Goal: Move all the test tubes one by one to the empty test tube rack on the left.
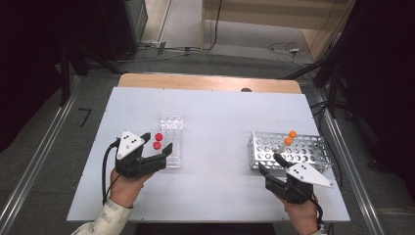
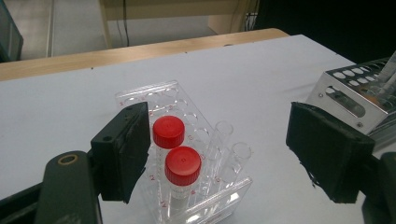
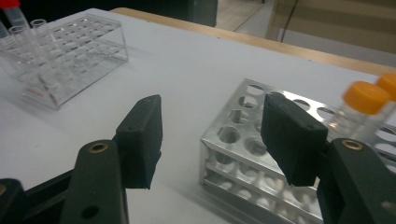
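- Now, the left gripper hovers at the near end of the clear plastic rack, jaws spread wide with nothing pressed between them.
- Just ahead of its jaws, two red-capped tubes stand upright in the clear plastic rack, one behind the other; in the left gripper view the nearer one sits just beside the left-hand pad, and whether they touch I cannot tell.
- Right of those caps, between the pads, two open uncapped tubes stand in the same rack.
- The right gripper is at the near edge of the metal rack, jaws apart and holding nothing.
- In the right gripper view, its right-hand pad lies over the rack's perforated top near the corner, while its left-hand pad hangs over bare white table beside the rack.
- Beyond that right-hand pad, two orange-capped tubes lean in the metal rack, close together.
- Far off to the left of the right gripper's jaws stands the clear plastic rack, well apart from the metal one.
- Each gripper is held in a hand coming in from the near table edge, with a black cable trailing from the left one.
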Demonstrator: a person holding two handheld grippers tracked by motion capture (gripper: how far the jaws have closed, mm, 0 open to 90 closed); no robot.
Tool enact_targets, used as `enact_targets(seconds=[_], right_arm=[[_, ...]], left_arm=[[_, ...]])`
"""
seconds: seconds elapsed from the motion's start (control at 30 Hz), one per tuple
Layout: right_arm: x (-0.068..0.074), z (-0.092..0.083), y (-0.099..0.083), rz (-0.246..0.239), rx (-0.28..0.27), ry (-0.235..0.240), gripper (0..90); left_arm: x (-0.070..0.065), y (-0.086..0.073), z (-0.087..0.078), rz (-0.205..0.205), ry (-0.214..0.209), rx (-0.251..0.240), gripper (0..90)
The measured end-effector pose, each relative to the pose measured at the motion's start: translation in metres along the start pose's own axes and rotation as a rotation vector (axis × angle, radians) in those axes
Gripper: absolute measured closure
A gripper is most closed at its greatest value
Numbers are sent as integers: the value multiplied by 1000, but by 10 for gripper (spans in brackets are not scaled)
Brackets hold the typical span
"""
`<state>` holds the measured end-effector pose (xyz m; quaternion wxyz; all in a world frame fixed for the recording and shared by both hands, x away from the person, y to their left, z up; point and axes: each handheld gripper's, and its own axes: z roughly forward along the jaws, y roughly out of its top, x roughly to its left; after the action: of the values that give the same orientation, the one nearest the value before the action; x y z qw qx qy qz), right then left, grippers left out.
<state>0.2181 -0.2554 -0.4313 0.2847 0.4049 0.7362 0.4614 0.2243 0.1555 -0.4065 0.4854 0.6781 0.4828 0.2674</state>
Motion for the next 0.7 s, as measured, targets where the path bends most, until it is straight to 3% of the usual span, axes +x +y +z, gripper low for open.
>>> enact_targets(seconds=[0.3, 0.53, 0.7], right_arm=[[-26, -3, -8, 62, -8, -112, 411], [-40, 12, -14, 110, -7, -185, 514], [-52, 28, -17, 173, 1, -193, 576]], left_arm=[[-1, 0, 0, 1, -5, -5, 224], [-2, 0, 1, 5, -4, -4, 224], [-3, 0, 1, 11, -4, -9, 224]])
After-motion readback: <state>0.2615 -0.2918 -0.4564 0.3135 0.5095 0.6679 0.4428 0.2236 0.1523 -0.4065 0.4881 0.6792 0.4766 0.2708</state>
